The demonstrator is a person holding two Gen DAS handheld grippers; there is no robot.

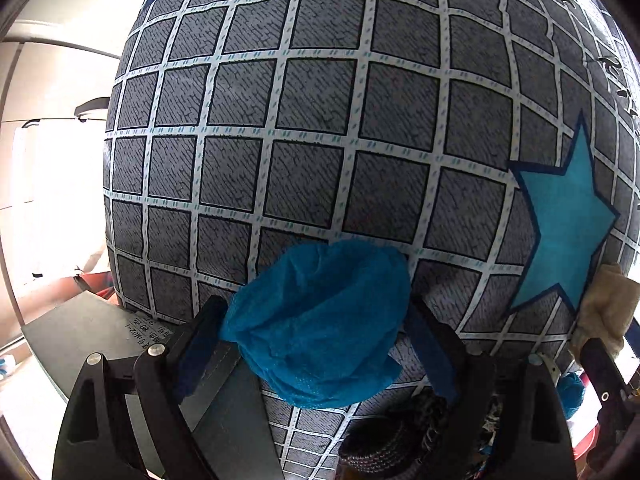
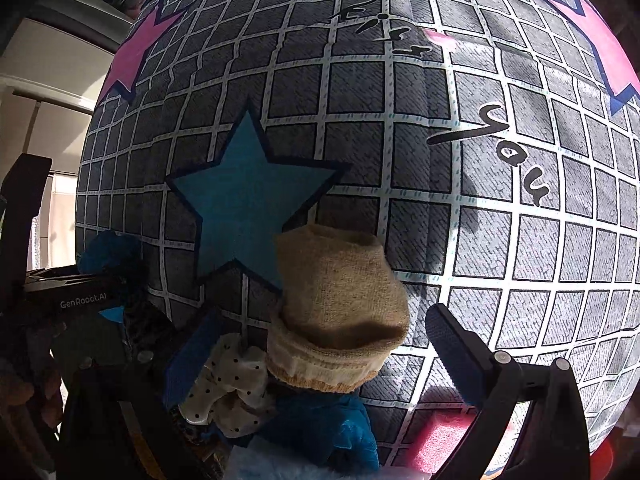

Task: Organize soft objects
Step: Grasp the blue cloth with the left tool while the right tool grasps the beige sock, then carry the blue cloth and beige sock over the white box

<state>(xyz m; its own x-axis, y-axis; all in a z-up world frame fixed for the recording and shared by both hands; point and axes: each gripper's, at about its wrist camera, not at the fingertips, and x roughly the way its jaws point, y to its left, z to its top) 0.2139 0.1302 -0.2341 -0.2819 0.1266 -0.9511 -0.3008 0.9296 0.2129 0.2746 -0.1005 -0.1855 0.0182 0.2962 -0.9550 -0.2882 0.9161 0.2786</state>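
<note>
Fingers of the left hand-held gripper (image 1: pixel 320 320) stand wide, with a crumpled blue non-woven cap (image 1: pixel 320 320) bunched between them; its left edge lies against the left finger's blue pad (image 1: pixel 196 352), while contact with the right pad cannot be told. Behind the cap spreads a grey checked fabric (image 1: pixel 320 120) with a white grid and a printed blue star (image 1: pixel 568 216). A dark flat lid or panel (image 1: pixel 80 336) bearing a small printed label lies at the lower left of the left wrist view, and a dark knitted item (image 1: pixel 384 448) sits at the bottom edge.

Fingers of the right hand-held gripper (image 2: pixel 324 336) also stand wide. A tan sock (image 2: pixel 340 304) with a cream cuff hangs between them, nearer the left finger; whether either pad presses on it cannot be told. Below the sock lie a white polka-dot cloth (image 2: pixel 228 392), more blue non-woven material (image 2: pixel 320 432) and a pale fluffy piece (image 2: pixel 280 468). A pink block (image 2: pixel 440 444) shows beneath the right finger. The same checked fabric fills the background, with black handwritten lettering (image 2: pixel 516 156) and pink stars (image 2: pixel 136 52). The left hand-held gripper appears at the left edge of the right wrist view.
</note>
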